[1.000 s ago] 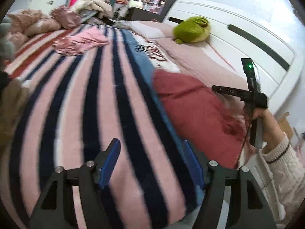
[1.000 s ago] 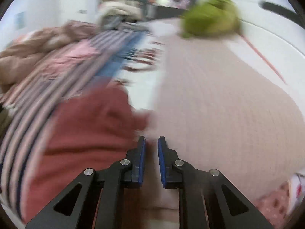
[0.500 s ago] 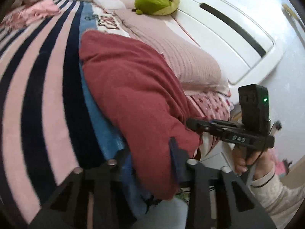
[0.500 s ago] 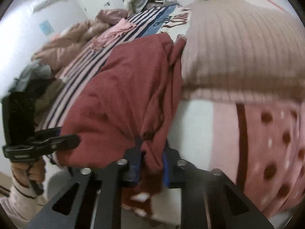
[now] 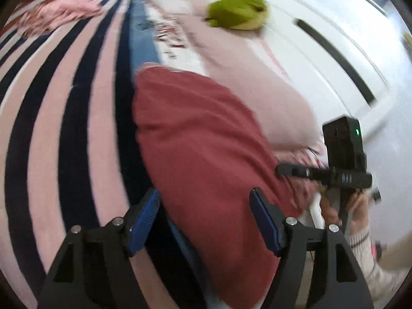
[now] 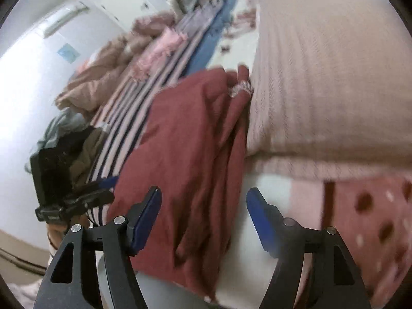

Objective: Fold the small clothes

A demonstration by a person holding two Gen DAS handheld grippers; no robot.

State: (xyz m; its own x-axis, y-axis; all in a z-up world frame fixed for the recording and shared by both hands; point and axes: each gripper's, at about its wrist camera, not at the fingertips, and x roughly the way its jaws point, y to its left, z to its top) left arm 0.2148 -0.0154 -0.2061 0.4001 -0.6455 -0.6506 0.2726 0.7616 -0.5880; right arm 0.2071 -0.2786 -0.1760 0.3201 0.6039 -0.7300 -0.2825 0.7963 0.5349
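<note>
A dark red garment (image 5: pixel 206 139) lies on the bed at its near edge, between the striped blanket and the pink pillow, its lower part hanging over the edge. It also shows in the right wrist view (image 6: pixel 190 139), creased along its right side. My left gripper (image 5: pixel 206 216) is open, its blue pads on either side of the garment's near part. My right gripper (image 6: pixel 203 216) is open just above the garment's hanging edge. The right gripper also shows in the left wrist view (image 5: pixel 334 172), at the garment's right side.
A pink, white and navy striped blanket (image 5: pixel 64 128) covers the bed. A pink ribbed pillow (image 6: pixel 322 77) lies against the white headboard (image 5: pixel 334 38), with a green plush toy (image 5: pixel 237 13) on it. A pink garment (image 5: pixel 59 13) and piled clothes (image 6: pixel 103 82) lie farther off.
Both grippers were shut on the red garment's near edge half a second ago. Both have opened and let it go, and the garment has settled on the bed.
</note>
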